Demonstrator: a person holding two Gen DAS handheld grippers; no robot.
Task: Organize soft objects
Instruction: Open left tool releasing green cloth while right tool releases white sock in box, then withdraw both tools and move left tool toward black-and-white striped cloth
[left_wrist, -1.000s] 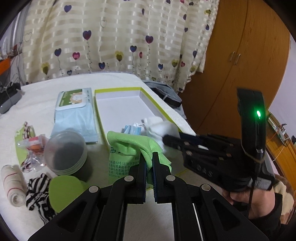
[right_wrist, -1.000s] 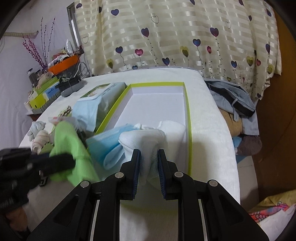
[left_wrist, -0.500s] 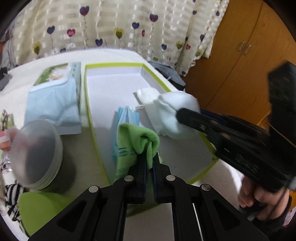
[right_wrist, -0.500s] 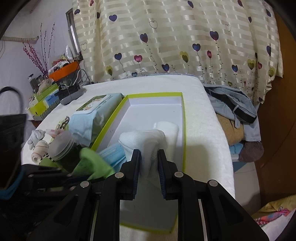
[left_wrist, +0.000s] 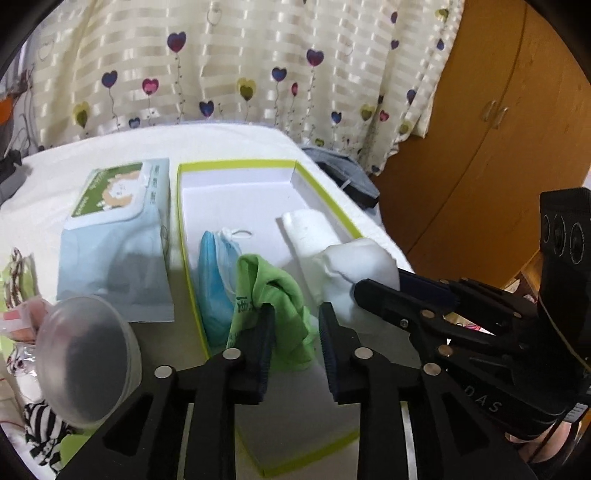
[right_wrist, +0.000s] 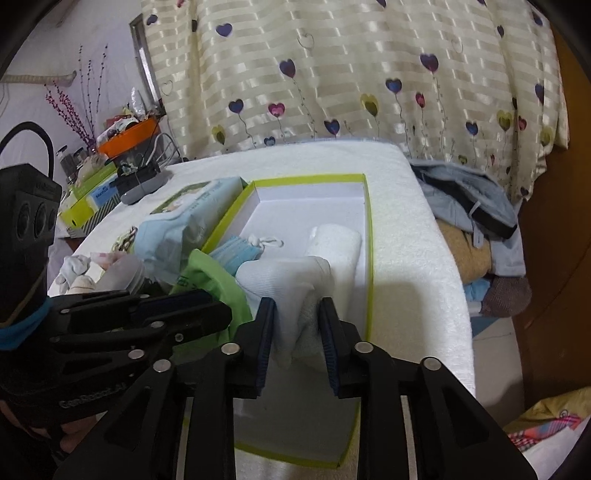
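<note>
Left gripper: jaws have just been opening and stand narrowly apart; the crumpled green cloth lies between them, brushing only the left pad, released. It sits in the shallow white cardboard box with lime-green rim, beside a folded blue face mask. Right gripper: jaws have just been opening, yet both pads touch the bunched white sock above the box, near a rolled white towel

Left tongs pitched down, jaws just opening, gap clear on right side. Right tongs (at 3 o'clock of left) pitched down, jaws just parting.
</note>
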